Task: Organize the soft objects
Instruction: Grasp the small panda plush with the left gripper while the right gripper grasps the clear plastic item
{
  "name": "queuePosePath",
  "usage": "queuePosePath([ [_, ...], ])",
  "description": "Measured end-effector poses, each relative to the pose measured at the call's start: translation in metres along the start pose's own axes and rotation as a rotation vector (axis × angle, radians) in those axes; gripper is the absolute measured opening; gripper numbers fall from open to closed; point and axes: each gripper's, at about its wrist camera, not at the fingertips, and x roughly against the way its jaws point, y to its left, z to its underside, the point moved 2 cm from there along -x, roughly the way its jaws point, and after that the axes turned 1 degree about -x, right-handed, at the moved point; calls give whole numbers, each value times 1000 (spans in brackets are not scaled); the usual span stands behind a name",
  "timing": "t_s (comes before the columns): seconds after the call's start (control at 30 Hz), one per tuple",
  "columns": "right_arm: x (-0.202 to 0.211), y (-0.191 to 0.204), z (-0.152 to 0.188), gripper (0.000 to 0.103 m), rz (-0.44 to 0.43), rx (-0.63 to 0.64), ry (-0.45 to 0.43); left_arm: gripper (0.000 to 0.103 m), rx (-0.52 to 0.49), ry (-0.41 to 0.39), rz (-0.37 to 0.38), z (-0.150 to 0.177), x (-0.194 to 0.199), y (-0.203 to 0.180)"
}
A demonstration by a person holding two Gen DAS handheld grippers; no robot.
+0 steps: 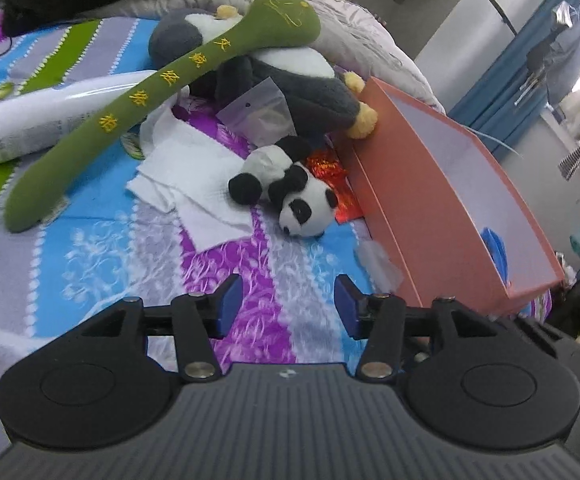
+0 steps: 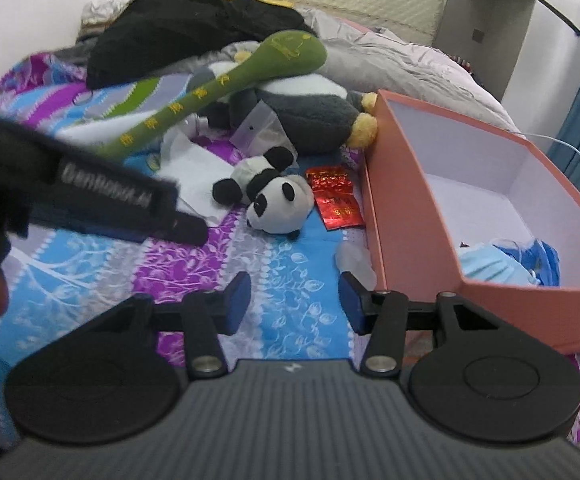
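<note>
Left wrist view: the left gripper [image 1: 289, 304] hangs open and empty over the bed [image 1: 102, 248], aimed toward the panda [image 1: 290, 188], a small fuzzy plush lying beside the pink box [image 1: 417, 216].

Right wrist view: the right gripper [image 2: 294, 302] is likewise open with nothing between its pads. The stiff cardboard box [image 2: 409, 216] stands open-topped, likely to receive toys such as the panda [image 2: 268, 196].

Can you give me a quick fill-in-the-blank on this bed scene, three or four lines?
1. The small panda plush lies on the ____ bedspread.
2. The pink box stands to the panda's ____ in both views.
3. The long green plush rests across the grey ____ plush.
4. Both hand-held grippers' jaws hold ____.

Missing: striped; right; penguin; nothing
</note>
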Motion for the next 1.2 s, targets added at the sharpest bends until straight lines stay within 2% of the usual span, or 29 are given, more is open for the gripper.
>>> queuePosePath([
  [0.23, -41, 8, 4, 34, 78, 96, 33, 57, 60, -12, 49, -22, -43, 4],
  [0.37, -58, 11, 9, 33, 151, 164, 34, 57, 91, -13, 87, -33, -62, 5],
  [0.57, -76, 18, 17, 27, 244, 291, 24, 66, 136, -14, 139, -48, -82, 5],
  [0.67, -81, 19, 18, 27, 285, 336, 18, 66, 155, -13, 138, -53, -89, 6],
  [0.8, -89, 15, 21, 27, 299, 328, 48, 66, 189, -11, 155, -59, -99, 9],
  [0.87, -91, 17, 22, 27, 310, 349, 47, 66, 197, 10, 140, -59, -104, 10],
  [0.93, -91, 17, 23, 20, 304, 348, 52, 66, 190, 33, 149, -59, -110, 11],
  [1.0, -93, 16, 22, 20, 293, 336, 54, 66, 200, 51, 172, -60, -114, 13],
  [1.1, -92, 14, 22, 15, 285, 323, 58, 66, 193, 52, 158, -62, -118, 15],
  [1.2, -95, 11, 23, 13, 278, 323, 55, 65, 205, 72, 178, -61, -126, 17],
])
